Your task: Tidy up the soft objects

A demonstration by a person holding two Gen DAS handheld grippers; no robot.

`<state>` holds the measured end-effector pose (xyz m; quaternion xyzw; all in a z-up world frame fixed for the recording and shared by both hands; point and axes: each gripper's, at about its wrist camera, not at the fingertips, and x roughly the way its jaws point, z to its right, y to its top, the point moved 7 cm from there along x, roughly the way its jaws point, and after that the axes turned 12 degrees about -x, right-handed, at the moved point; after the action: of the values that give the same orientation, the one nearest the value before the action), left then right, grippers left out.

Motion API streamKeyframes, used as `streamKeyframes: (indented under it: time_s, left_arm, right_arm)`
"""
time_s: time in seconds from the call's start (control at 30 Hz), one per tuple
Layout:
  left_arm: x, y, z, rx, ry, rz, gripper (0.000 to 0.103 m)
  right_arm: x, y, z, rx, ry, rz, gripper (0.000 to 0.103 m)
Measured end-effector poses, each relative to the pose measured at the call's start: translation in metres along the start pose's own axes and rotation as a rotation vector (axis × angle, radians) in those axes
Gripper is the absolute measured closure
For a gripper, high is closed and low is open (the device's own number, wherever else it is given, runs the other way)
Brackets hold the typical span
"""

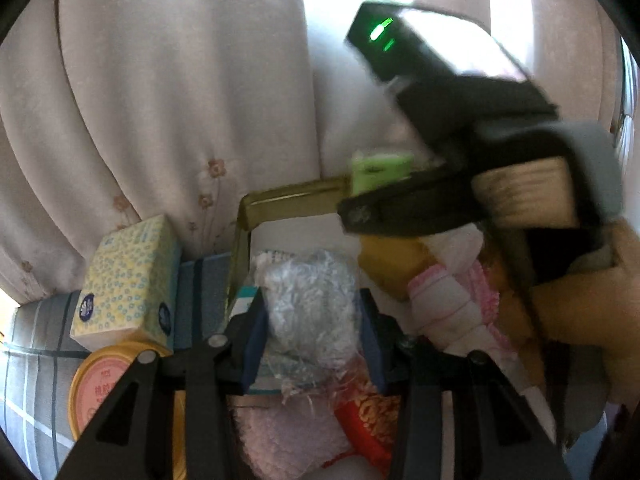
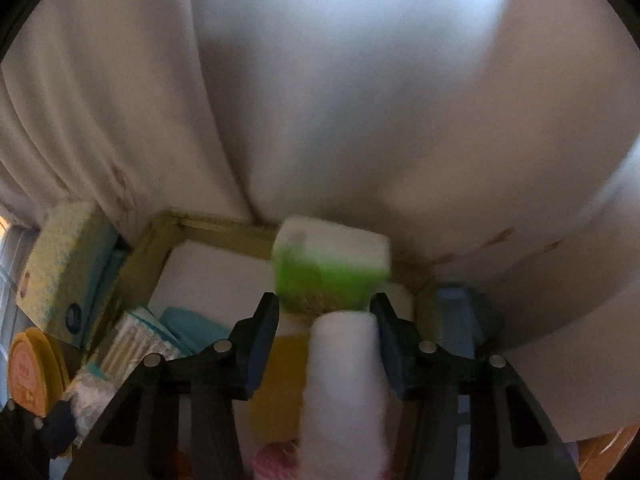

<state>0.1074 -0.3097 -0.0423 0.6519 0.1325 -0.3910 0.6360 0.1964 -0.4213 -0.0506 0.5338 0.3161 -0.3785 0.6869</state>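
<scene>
My left gripper (image 1: 314,312) is shut on a fluffy grey-white cloth (image 1: 312,300), held over a shallow gold-rimmed box (image 1: 280,200) full of soft things. My right gripper (image 2: 326,308) is shut on a green and white sponge (image 2: 330,264), held above the same box (image 2: 160,240); it also shows in the left wrist view (image 1: 380,172), at the tip of the right gripper's black body. A white rolled cloth (image 2: 344,380) lies under the right fingers. A pink striped roll (image 1: 448,300), a yellow sponge (image 1: 392,264) and a pink fluffy towel (image 1: 288,436) lie in the pile.
A yellow dotted tissue pack (image 1: 128,280) stands left of the box on a grey checked cloth (image 1: 36,344), with a round yellow-lidded tin (image 1: 100,384) in front of it. A pale flowered curtain (image 1: 160,100) hangs close behind. A red printed packet (image 1: 368,416) lies low in the pile.
</scene>
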Motion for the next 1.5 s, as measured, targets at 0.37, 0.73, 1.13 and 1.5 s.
streamKeyframes:
  time_s: [0.37, 0.73, 1.13, 1.5]
  left_arm:
    - [0.007, 0.002, -0.006, -0.064, -0.073, -0.068, 0.001]
    - [-0.035, 0.003, -0.011, -0.05, -0.072, 0.082, 0.001]
    - [-0.062, -0.01, -0.041, -0.062, 0.01, 0.278, 0.001]
    - [-0.076, -0.015, -0.058, -0.08, 0.061, 0.392, 0.001]
  right_arm:
    - [-0.028, -0.003, 0.006, 0.081, 0.159, 0.047, 0.038]
    - [-0.108, -0.039, 0.014, 0.231, 0.122, 0.279, 0.031]
    - [-0.162, -0.105, 0.007, 0.383, -0.162, 0.595, 0.031]
    - [-0.178, -0.119, -0.015, 0.357, -0.296, 0.751, 0.025]
